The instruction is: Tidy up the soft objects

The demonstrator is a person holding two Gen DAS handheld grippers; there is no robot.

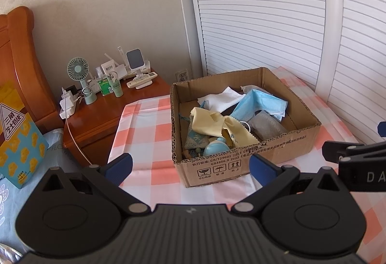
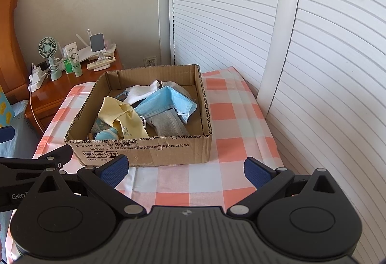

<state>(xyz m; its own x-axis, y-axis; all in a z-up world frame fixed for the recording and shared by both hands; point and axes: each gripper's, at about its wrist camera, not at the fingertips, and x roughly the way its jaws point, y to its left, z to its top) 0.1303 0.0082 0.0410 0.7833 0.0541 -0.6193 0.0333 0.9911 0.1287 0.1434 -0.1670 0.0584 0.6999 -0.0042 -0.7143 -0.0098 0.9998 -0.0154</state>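
Both the left gripper (image 1: 190,165) and right gripper (image 2: 186,168) hover short of the cardboard box (image 2: 144,150), jaws wide and empty. Inside it, the yellow cloth (image 2: 120,116) and blue mask (image 2: 166,102) look light and limp; pinch a raised fold.

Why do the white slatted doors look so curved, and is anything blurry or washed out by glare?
Left wrist view: the lens bends the white slatted doors into arcs, the corners go dark, and daylight leaves a shine on the glossy brown wooden nightstand. Right wrist view: the same bowing, strongest at the edges; the brown cardboard box is sharp, its printed symbols clear, and nothing is washed out.
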